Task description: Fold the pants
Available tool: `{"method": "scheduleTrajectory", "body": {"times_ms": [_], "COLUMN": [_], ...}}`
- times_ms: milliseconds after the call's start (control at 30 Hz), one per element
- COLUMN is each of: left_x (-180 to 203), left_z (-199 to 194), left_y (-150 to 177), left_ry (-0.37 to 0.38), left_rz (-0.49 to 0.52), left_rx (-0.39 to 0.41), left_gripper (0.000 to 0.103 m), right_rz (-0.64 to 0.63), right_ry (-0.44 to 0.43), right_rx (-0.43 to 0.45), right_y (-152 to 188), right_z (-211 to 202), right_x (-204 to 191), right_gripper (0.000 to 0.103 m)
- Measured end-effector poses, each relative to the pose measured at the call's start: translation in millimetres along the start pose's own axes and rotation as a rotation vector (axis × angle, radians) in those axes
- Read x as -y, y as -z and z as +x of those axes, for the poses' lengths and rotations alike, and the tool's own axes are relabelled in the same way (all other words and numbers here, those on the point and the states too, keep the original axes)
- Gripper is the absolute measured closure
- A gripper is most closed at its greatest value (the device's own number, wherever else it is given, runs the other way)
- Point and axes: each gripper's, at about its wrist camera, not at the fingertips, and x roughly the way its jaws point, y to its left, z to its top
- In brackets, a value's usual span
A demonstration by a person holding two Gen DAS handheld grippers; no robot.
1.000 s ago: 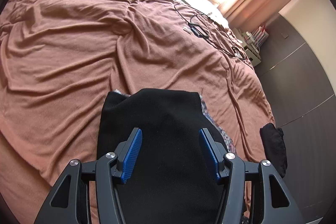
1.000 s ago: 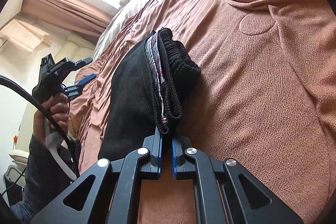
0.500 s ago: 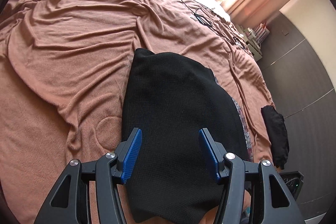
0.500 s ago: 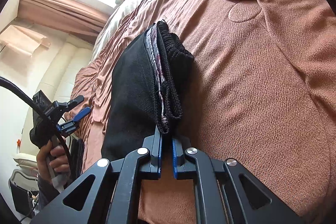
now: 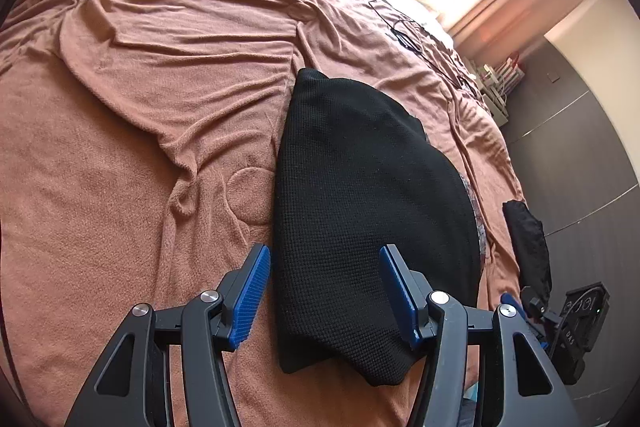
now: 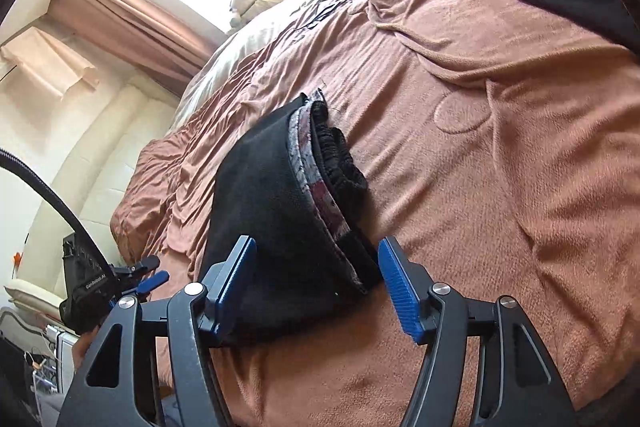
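The folded black pants (image 5: 372, 211) (image 6: 280, 227) are seen lying flat on the brown blanket (image 5: 140, 147) (image 6: 500, 187), directly ahead of both grippers. The left gripper (image 5: 325, 293) is held open above them, nothing gripped. The right gripper (image 6: 316, 285) is likewise spread wide, straddling the pants' near edge. Another black garment (image 5: 528, 239) is seen to the left gripper's right.

Pants (image 5: 368, 211): black cloth, matt, fine waffle-like knit; patterned lining and gathered elastic waistband at the edge (image 6: 320, 183). Blanket (image 5: 140, 107): brown fleecy cloth, matt, softly napped, creased, with embossed round motif. Left gripper (image 5: 324, 291) and right gripper (image 6: 318, 283): matt black plastic frames, shiny metal screw heads, blue ribbed pads (image 5: 252, 295). Curtain (image 6: 132, 19): brownish cloth, pleated.
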Motion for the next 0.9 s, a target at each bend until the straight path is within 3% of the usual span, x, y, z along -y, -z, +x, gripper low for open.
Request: {"method": "scheduleTrajectory", "body": {"times_ms": [367,900], "left_x": [-11,-18], "left_z": [-13,-4], "left_y": [6,-8], "left_ry": [0.0,-0.003], "left_rz": [-0.037,-0.095], "left_rx": [0.031,0.027], "left_gripper": [0.044,0.044], "right_rz": [-0.156,-0.16], "right_ry": [-0.035,-0.061], "right_rx": [-0.053,-0.214], "right_y": [-73,-138], "right_z": [41,144], "right_x": [-29,-38], "right_gripper": [0.041,0.041]}}
